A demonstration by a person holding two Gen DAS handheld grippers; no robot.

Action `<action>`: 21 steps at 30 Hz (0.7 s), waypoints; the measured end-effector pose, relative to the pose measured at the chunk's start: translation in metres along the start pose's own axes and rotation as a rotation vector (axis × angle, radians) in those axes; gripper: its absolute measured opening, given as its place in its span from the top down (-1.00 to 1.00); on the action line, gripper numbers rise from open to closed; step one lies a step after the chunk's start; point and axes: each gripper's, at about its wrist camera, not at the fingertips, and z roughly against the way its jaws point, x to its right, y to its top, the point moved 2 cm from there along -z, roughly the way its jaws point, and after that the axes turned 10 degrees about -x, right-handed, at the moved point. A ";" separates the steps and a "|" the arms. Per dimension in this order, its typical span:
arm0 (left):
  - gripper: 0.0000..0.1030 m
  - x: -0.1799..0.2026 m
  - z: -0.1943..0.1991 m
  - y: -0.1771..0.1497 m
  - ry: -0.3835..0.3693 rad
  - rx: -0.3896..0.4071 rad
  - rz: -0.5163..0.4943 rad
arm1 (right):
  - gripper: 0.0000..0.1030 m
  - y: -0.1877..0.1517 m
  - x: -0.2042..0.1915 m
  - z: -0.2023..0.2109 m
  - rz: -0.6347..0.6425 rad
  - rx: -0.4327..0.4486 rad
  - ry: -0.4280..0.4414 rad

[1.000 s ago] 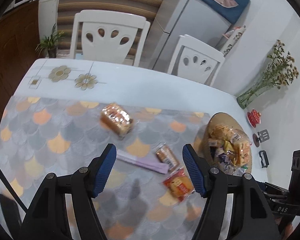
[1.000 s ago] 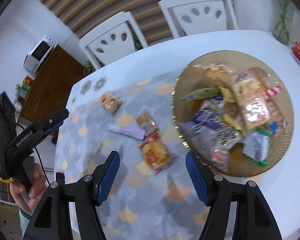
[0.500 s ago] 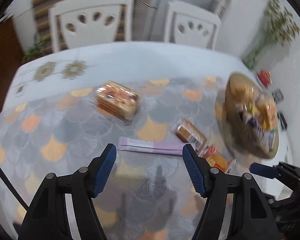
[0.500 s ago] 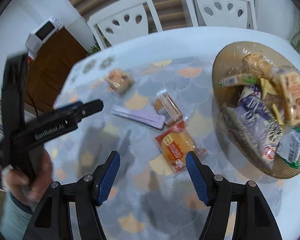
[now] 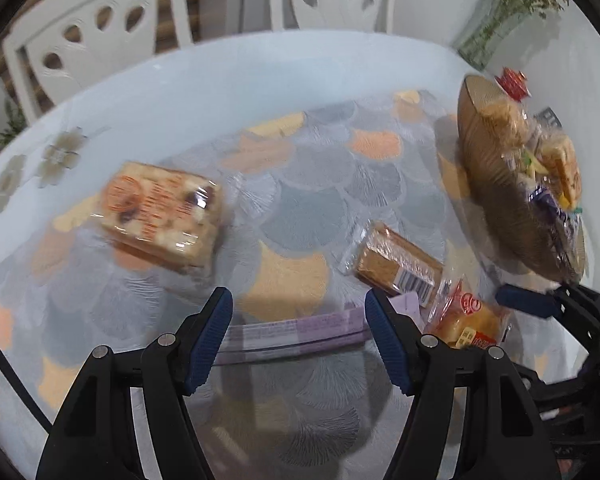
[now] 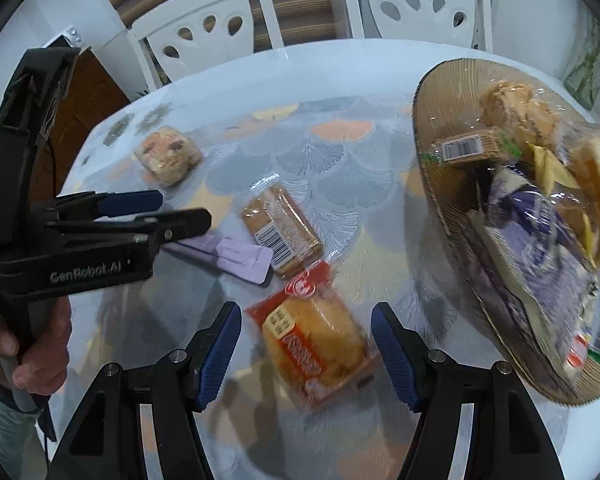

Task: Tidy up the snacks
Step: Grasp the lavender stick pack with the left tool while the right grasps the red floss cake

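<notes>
- Both grippers have come lower over the loose snacks within the last second. The left gripper [image 5: 298, 336], open and empty, now straddles the purple sachet [image 5: 296, 330].
- The right gripper [image 6: 306, 346], open, brackets the red bun pack [image 6: 314, 338]; pickups look imminent.
- The woven tray [image 6: 444, 120] sits full at the surface's right edge; open room lies toward the far edge.
</notes>
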 end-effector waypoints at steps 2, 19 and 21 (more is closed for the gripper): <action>-0.28 0.000 -0.008 -0.003 0.002 -0.033 -0.012 | -0.29 0.001 0.002 -0.005 -0.002 -0.023 0.017; -0.29 0.011 -0.001 -0.062 -0.061 -0.121 -0.073 | -0.28 -0.013 0.001 -0.025 0.052 -0.152 0.061; -0.27 0.015 -0.003 -0.059 -0.027 -0.095 -0.059 | -0.25 -0.009 -0.003 -0.026 0.040 -0.148 0.033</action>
